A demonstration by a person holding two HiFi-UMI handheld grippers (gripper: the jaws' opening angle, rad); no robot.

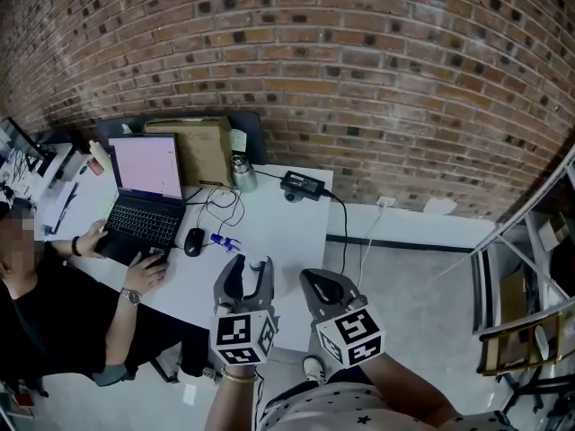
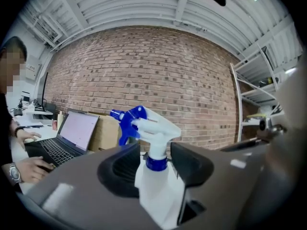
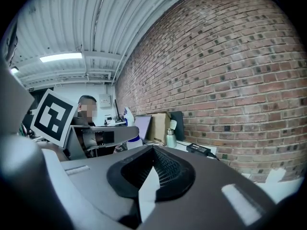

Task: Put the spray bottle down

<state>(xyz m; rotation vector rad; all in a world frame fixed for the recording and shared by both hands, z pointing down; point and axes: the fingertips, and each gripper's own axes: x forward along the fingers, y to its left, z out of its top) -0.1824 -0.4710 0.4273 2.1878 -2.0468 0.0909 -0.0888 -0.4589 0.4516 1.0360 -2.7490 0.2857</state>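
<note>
A white spray bottle (image 2: 157, 183) with a blue trigger head stands upright between the jaws of my left gripper (image 2: 156, 158). The pads flank its blue collar with a little space on each side, so this gripper is open. In the head view the left gripper (image 1: 251, 277) is over the near edge of the white table (image 1: 287, 232). The right gripper view shows the bottle (image 3: 133, 141) behind the left gripper's jaw. My right gripper (image 1: 325, 287) hangs beside the left one, off the table's corner. Its pads (image 3: 168, 171) meet and hold nothing.
A person types on a laptop (image 1: 144, 187) at the table's left. A mouse (image 1: 194, 241), a cardboard box (image 1: 202, 151), a metal flask (image 1: 243, 173) and a power adapter (image 1: 302, 184) with its cable also sit there. Metal shelving (image 1: 530, 303) stands at right.
</note>
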